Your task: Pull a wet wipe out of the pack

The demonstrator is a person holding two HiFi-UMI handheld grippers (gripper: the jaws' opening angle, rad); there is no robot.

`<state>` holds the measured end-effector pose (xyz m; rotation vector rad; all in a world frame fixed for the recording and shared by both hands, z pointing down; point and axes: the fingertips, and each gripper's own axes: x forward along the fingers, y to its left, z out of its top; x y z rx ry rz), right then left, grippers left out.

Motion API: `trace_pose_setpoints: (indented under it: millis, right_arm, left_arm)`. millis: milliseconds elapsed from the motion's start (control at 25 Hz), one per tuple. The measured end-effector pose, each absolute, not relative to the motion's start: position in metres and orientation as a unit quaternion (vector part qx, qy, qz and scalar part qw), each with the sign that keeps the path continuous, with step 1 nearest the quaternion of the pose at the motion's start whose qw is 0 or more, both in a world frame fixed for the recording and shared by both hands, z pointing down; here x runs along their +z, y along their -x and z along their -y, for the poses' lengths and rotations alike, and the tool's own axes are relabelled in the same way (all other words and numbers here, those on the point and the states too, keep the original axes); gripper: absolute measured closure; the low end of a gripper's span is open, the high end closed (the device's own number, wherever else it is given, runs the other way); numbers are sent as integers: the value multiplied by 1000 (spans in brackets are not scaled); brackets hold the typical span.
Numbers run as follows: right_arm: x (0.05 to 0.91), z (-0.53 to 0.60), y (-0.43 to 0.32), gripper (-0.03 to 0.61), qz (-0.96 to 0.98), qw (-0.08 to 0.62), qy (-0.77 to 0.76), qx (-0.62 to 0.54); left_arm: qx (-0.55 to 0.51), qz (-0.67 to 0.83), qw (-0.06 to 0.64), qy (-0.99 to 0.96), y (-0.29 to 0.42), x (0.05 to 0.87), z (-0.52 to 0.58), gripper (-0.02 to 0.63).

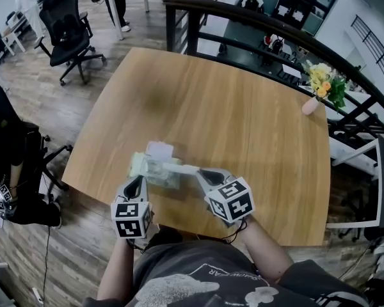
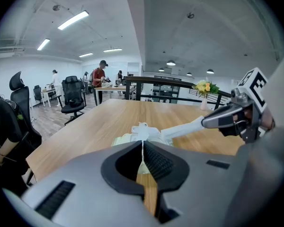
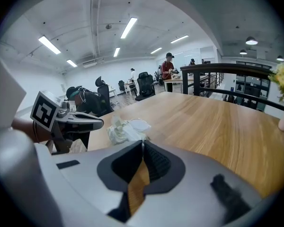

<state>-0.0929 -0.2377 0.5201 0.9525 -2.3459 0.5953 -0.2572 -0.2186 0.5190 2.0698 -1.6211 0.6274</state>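
Near edge of the table (image 1: 256,114), toward its left corner: the wet wipe pack (image 1: 152,170) lies flat, white lid flap (image 1: 160,149) up. The left gripper (image 2: 142,143) is clenched, jaws pinching the pack's near end. The right gripper (image 1: 203,173) is clamped on a wet wipe (image 1: 184,169), which stretches as a taut white strip from the pack's opening across to its jaws.

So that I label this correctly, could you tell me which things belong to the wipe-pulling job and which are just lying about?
In the job: pack, wipe, left gripper, right gripper.
Lying about: flower vase, office chair.
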Motion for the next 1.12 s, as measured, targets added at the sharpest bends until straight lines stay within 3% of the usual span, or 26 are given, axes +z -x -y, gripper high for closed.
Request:
trace_pose_setpoints:
  millis: [1120]
  right_arm:
    - [469,198,13,548,903,202,-322,201]
  left_arm:
    - [161,655,203,-710,199,474,159,597]
